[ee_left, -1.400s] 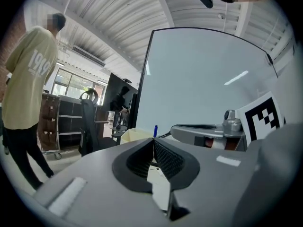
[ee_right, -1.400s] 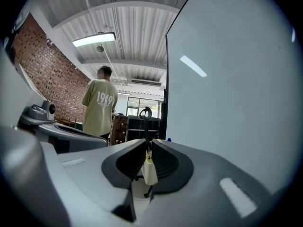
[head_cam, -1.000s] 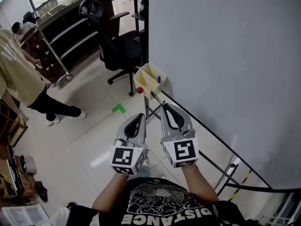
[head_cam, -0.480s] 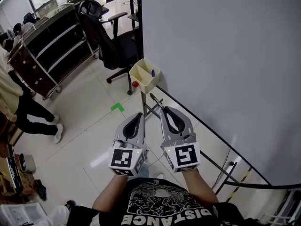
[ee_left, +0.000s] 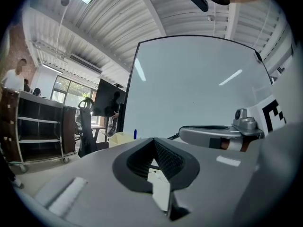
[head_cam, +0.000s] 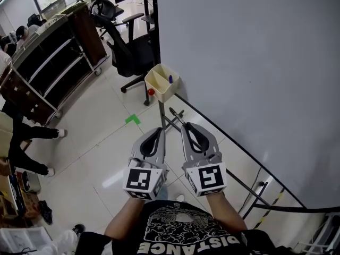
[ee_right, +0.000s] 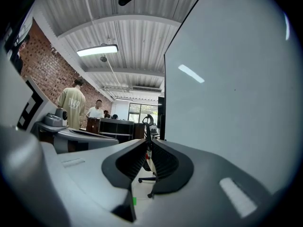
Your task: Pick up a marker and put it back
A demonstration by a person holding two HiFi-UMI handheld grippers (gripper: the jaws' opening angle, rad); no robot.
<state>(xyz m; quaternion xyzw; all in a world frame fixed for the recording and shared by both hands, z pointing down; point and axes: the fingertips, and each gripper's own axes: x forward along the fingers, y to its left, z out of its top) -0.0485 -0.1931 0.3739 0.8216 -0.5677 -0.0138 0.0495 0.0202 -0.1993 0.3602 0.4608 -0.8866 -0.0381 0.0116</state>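
Cream tray [head_cam: 163, 93] on whiteboard stand [head_cam: 161, 112] — blue marker [head_cam: 170, 79] inside.

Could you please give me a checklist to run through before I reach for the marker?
1. Blue marker standing in the cream bin: ok.
2. Left claw empty, jaws together: ok.
3. Right claw empty: ok.
4. Right claw open for a grasp: not ok, jaws together.
5. Claws at the bin: not ok, both are short of it.
6. Marker's cap on: cannot tell.
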